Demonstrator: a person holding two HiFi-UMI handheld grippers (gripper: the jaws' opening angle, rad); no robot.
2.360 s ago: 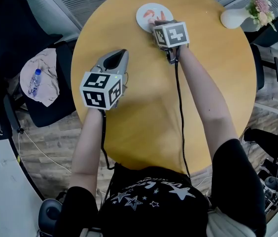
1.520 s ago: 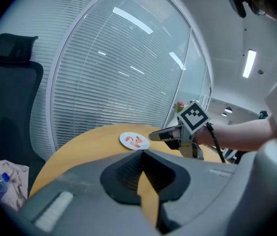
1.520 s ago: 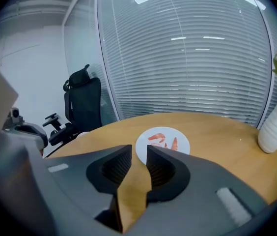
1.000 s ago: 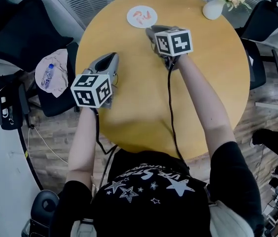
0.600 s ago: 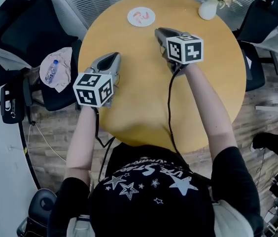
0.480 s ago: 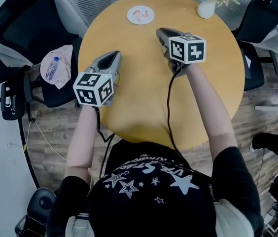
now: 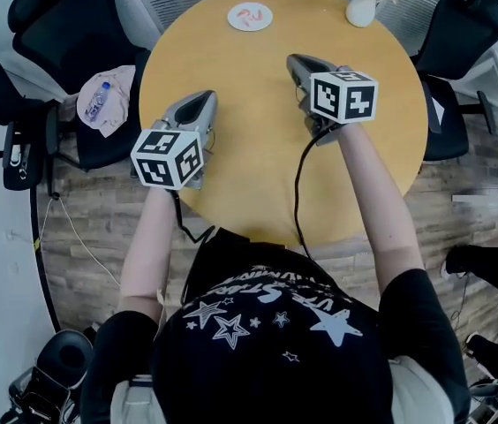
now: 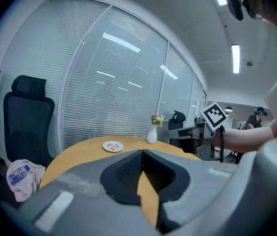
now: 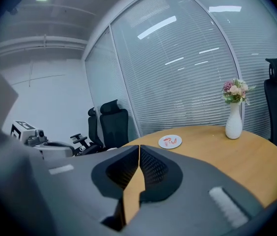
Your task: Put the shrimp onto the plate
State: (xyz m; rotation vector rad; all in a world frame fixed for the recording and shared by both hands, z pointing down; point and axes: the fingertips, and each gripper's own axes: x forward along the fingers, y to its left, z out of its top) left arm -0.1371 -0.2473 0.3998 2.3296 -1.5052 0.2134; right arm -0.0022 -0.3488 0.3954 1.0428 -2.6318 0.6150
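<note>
Wooden, round and honey-coloured, the table (image 7: 258,148) is seen from above, with a person in a black star-print top holding a grey gripper in each hand over it. The left gripper (image 7: 198,104) hovers above the near left part of the tabletop; in its own view the two dark ribbed jaws meet at their tips with nothing between them. The right gripper (image 7: 295,61) is held further forward, and its jaws are closing, the tips all but touching and nothing caught between them. Far ahead of both pairs of jaws, well apart from either, a small white plate (image 7: 250,16) sits near the table's far edge with the pink-orange shrimp (image 7: 251,13) lying on it. From the left gripper view the plate is ahead and a little left of the jaw tips; from the right gripper view it is ahead and slightly right of them. Further right of the plate stands a white vase (image 7: 360,9) of pale flowers. Black office chairs (image 7: 64,34) ring the table, and one to the left of the left jaws carries a pinkish cloth (image 7: 108,100) with a water bottle (image 7: 97,102) on it.
</note>
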